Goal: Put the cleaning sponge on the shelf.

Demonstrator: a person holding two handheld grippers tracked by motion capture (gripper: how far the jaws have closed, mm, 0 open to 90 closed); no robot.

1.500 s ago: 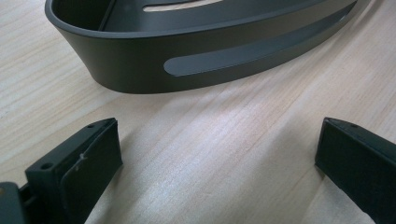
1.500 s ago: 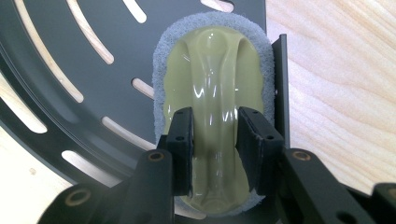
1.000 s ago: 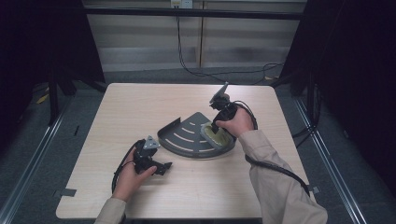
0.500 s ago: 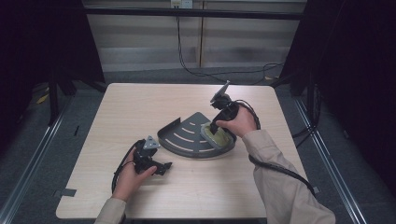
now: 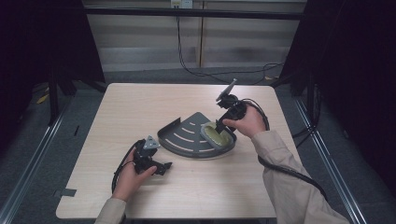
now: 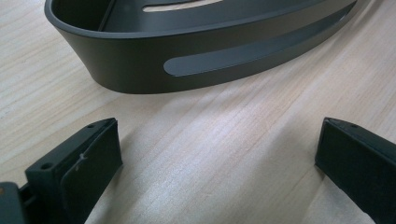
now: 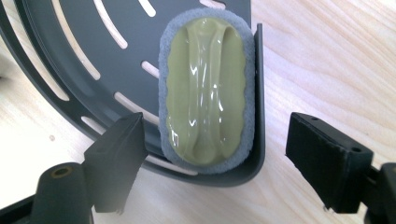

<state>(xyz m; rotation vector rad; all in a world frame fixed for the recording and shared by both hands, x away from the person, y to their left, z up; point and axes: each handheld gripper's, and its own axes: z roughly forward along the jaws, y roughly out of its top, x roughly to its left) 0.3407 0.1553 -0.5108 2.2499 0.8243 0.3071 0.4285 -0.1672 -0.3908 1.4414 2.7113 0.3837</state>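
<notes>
The scrubber (image 7: 205, 88), probably light with a stiff, slick green grip on soft foam, lies released in the tray (image 7: 70, 60) beneath the right tool (image 7: 219, 163), jaws just opened wide; best pinched across that ridge.

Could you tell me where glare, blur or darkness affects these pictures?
Right gripper view: glare streaks on the glossy olive-green sponge handle. Left gripper view: near jaws slightly soft, dark grey plastic corner tray sharp. High view: light wooden table evenly lit, surroundings dark.
</notes>
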